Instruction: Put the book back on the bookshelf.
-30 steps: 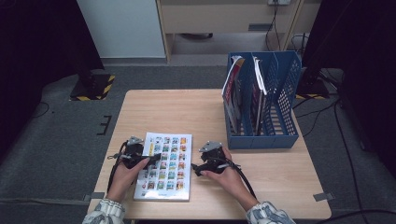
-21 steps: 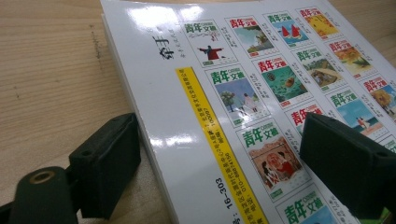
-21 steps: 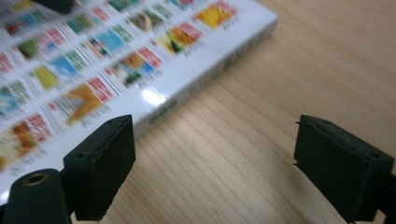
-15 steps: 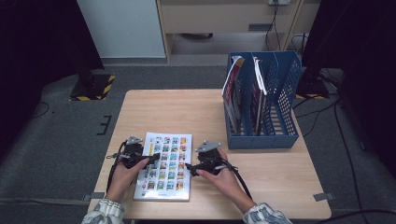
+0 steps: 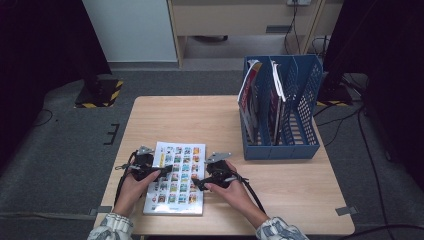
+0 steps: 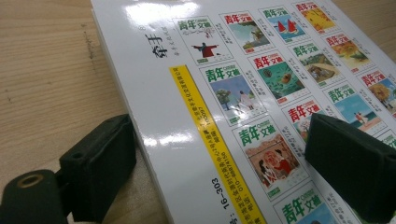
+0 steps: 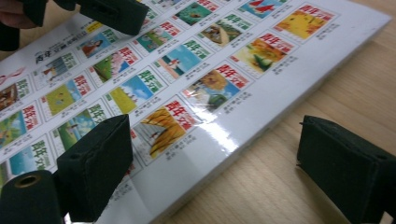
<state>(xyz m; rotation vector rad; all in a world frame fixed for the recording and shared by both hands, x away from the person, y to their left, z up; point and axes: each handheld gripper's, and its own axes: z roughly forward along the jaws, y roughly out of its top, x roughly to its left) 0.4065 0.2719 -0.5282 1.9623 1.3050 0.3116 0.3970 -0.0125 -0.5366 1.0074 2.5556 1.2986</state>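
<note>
A white magazine (image 5: 176, 186) with rows of small colour cover pictures lies flat on the wooden table (image 5: 280, 185) near its front edge. My left gripper (image 5: 163, 173) straddles its left edge. In the left gripper view (image 6: 224, 163), one jaw rests on the table beside the spine and the other hovers over the cover (image 6: 261, 93). These jaws have just been opening, with the magazine's edge between them, unpressed. My right gripper (image 5: 198, 185) stands open across the right edge. In the right gripper view (image 7: 219, 168), one jaw is over the cover (image 7: 196, 70) and the other over bare wood.
A blue file holder (image 5: 280, 150) stands at the table's right back, with several magazines (image 5: 250, 95) upright in it. Bare wood lies between it and the flat magazine. Cables trail from both grippers toward the person's sleeves.
My right gripper has edged a little to the left, onto the magazine's right edge. The left hand and the magazine have stayed put.
</note>
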